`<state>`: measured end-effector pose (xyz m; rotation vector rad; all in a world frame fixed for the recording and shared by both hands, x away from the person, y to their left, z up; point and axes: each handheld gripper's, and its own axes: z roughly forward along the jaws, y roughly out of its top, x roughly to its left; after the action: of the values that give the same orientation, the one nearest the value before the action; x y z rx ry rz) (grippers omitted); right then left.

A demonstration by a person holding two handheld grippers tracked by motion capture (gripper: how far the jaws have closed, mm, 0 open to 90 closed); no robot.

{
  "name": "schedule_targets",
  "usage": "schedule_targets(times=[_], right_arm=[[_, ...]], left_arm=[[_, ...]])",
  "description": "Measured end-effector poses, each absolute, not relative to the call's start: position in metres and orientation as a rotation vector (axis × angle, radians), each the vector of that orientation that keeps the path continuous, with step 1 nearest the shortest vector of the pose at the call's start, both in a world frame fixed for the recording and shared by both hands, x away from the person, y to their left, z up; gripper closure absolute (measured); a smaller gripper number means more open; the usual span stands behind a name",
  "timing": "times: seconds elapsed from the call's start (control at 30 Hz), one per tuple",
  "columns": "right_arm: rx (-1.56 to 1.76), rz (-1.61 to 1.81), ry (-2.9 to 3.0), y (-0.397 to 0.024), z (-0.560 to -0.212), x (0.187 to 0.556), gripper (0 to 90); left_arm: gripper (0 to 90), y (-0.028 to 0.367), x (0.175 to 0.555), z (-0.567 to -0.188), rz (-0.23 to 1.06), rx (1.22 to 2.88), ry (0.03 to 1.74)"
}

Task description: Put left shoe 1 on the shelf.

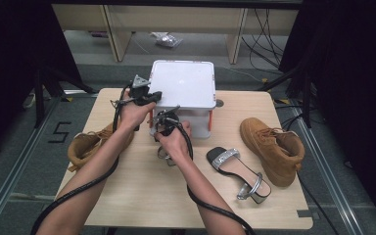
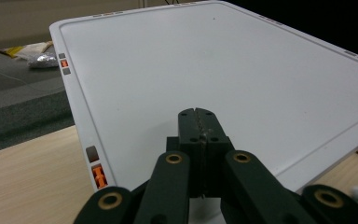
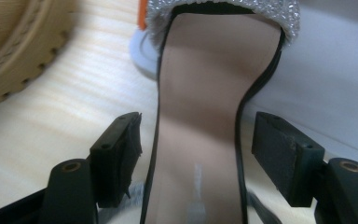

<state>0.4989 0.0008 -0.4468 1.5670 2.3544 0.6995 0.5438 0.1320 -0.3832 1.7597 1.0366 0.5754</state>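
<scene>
A white lidded box (image 1: 182, 83) stands at the back middle of the wooden table (image 1: 142, 196). My left gripper (image 1: 147, 98) rests at the box's front left corner, jaws shut with nothing between them; in the left gripper view its tips (image 2: 198, 116) lie over the white lid (image 2: 214, 60). My right gripper (image 1: 165, 128) is just in front of the box, over a sandal (image 1: 164, 156) mostly hidden under the hand. In the right gripper view the jaws (image 3: 200, 154) stand apart on either side of the sandal's beige insole (image 3: 205, 93), with a gap at each pad. Its glittery strap (image 3: 223, 9) is at the far end.
A tan boot (image 1: 85, 144) lies at the table's left edge and shows again (image 3: 14, 51) beside the sandal. The other tan boot (image 1: 273, 147) sits at the right, with a second silver-strapped sandal (image 1: 237, 169) next to it. Desk legs and cables lie beyond the table.
</scene>
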Motion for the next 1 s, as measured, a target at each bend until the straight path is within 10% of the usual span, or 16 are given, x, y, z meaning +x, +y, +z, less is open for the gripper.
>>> schedule_targets(times=[0.43, 1.0], right_arm=[[1.475, 0.825, 2.402, -0.049, -0.415, 0.435, 33.4], [1.338, 0.775, 2.443, -0.043, -0.477, 0.42, 32.1]], left_arm=[[89.7, 0.131, 0.545, -0.383, 0.574, 1.762, 1.035], [89.7, 0.131, 0.545, -0.382, 0.572, 1.766, 1.035]])
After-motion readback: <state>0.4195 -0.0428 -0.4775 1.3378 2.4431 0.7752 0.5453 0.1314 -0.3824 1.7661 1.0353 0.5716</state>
